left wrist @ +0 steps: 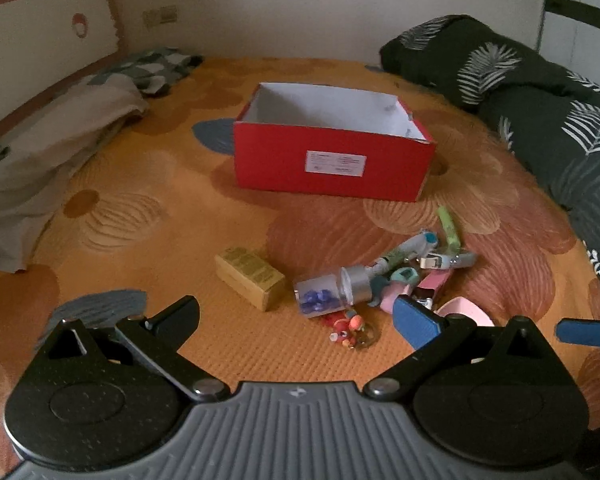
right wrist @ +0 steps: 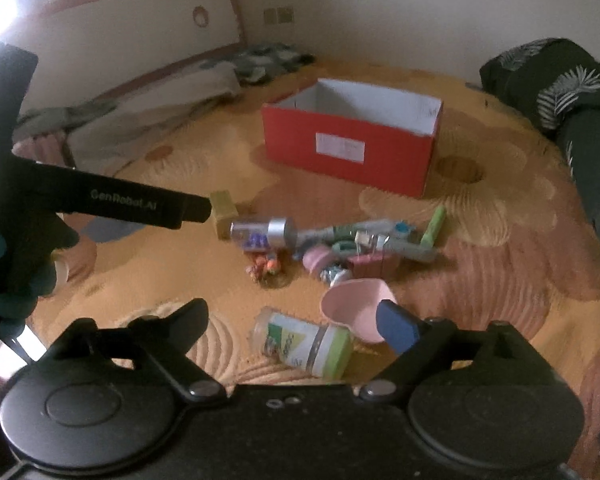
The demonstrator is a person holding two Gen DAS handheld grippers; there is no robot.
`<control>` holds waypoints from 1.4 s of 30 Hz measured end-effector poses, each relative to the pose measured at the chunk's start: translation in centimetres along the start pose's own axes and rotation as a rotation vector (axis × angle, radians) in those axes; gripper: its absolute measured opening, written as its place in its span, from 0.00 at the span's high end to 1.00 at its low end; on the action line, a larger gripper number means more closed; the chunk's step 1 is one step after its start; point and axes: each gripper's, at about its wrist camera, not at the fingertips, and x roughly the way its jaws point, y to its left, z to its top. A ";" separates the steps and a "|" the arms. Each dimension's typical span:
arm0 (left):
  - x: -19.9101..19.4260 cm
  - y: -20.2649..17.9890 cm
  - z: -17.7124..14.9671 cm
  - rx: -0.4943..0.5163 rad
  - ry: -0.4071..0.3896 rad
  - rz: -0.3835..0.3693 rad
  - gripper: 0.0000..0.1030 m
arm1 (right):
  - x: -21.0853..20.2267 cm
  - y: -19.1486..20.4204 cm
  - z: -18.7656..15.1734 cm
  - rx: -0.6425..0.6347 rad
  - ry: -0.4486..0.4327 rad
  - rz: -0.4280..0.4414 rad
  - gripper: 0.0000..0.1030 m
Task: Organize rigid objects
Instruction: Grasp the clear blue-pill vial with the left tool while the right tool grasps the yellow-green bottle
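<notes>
Where legible: "GenRobot.AI", left tool (right wrist: 100, 204)

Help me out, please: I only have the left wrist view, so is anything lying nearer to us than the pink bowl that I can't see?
Observer: Yes. The right wrist view shows a green-lidded jar lying on its side just in front of the pink bowl.
Operator: Thank you. Is the right gripper holding that jar?
Observer: No. The right gripper is open and holds nothing; the jar lies loose on the bedspread.
Operator: Can you see the bowl's whole shape there?
Observer: Mostly. It looks heart-shaped and empty, with one gripper finger in front of its edge.
</notes>
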 end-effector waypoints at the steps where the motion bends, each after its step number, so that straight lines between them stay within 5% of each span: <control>1: 0.4 0.0 -0.1 0.004 0.004 0.007 0.00 | 0.4 -0.1 -0.1 0.006 0.011 -0.007 0.14; 15: 6.7 -1.3 0.5 -0.022 0.063 -0.003 0.00 | 5.4 0.3 -2.1 0.079 0.117 -0.037 0.19; 30: 11.9 -1.5 1.5 -0.172 0.174 -0.002 0.00 | 7.0 0.7 -2.3 0.141 0.138 -0.120 0.19; 38: 13.0 -1.4 1.0 -0.191 0.215 0.010 0.32 | 7.4 0.7 -2.4 0.166 0.145 -0.135 0.20; 42: 13.0 -1.7 0.9 -0.169 0.210 0.008 0.34 | 7.4 0.6 -2.4 0.167 0.144 -0.134 0.20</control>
